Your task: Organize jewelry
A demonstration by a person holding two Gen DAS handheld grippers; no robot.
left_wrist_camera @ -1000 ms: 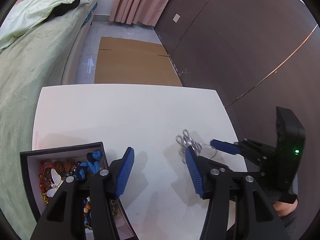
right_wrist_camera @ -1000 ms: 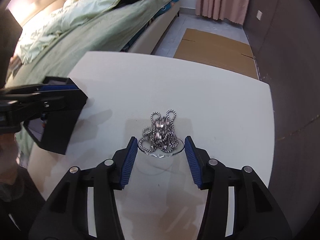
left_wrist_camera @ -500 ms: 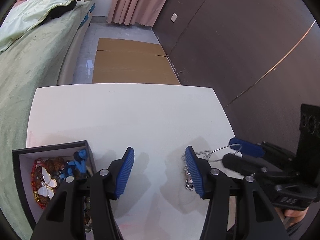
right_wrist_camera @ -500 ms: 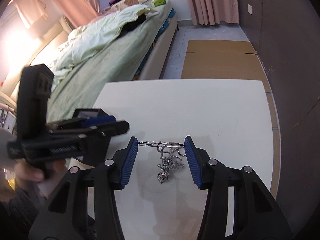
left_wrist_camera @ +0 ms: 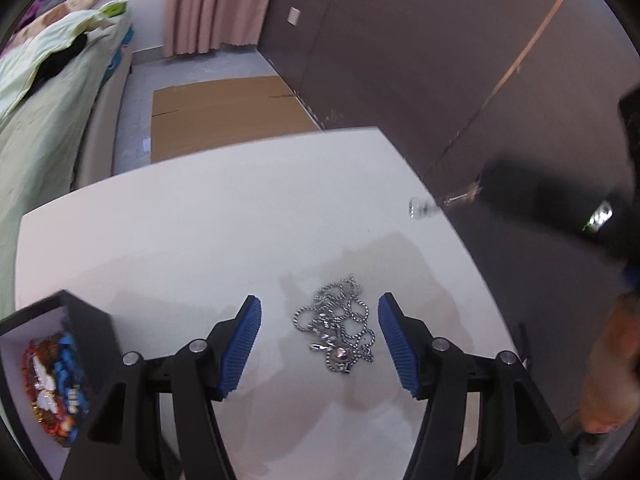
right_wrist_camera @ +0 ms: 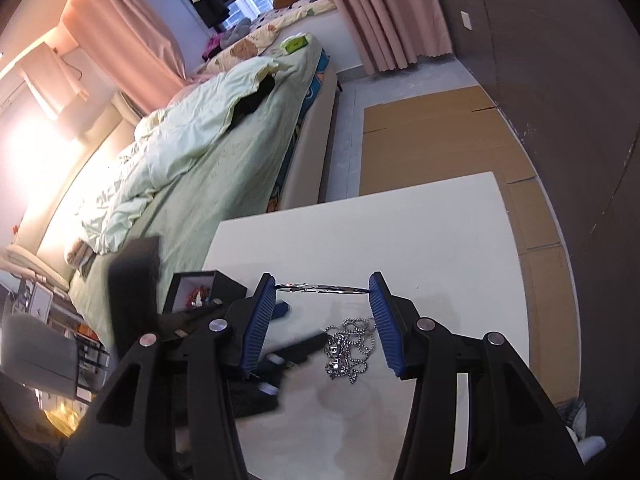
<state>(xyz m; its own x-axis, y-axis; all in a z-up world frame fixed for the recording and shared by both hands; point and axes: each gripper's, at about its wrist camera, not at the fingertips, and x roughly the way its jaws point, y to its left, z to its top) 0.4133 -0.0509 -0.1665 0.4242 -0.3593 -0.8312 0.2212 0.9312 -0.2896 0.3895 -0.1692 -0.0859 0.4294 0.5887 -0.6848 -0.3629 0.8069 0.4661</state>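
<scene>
A tangle of silver chains [left_wrist_camera: 338, 332] lies on the white table [left_wrist_camera: 200, 232], between the open fingers of my left gripper [left_wrist_camera: 318, 340]; it also shows in the right wrist view [right_wrist_camera: 352, 346]. My right gripper [right_wrist_camera: 322, 314] is raised above the table. A thin silver bangle [right_wrist_camera: 320, 288] spans its fingertips and is gripped across its width. In the left wrist view the right gripper [left_wrist_camera: 560, 204] is blurred at the right with the bangle [left_wrist_camera: 424, 208] sticking out. A black jewelry box [left_wrist_camera: 48, 368] with colourful beads stands at the left.
A bed with a green quilt [right_wrist_camera: 180, 152] runs along the table's left side. Flat cardboard [left_wrist_camera: 224, 112] lies on the floor beyond the table. A dark wall [left_wrist_camera: 440, 60] is close on the right.
My right gripper has lifted the silver bangle off the chain pile and risen. My left gripper has moved right, so the chains now lie between its fingers.
</scene>
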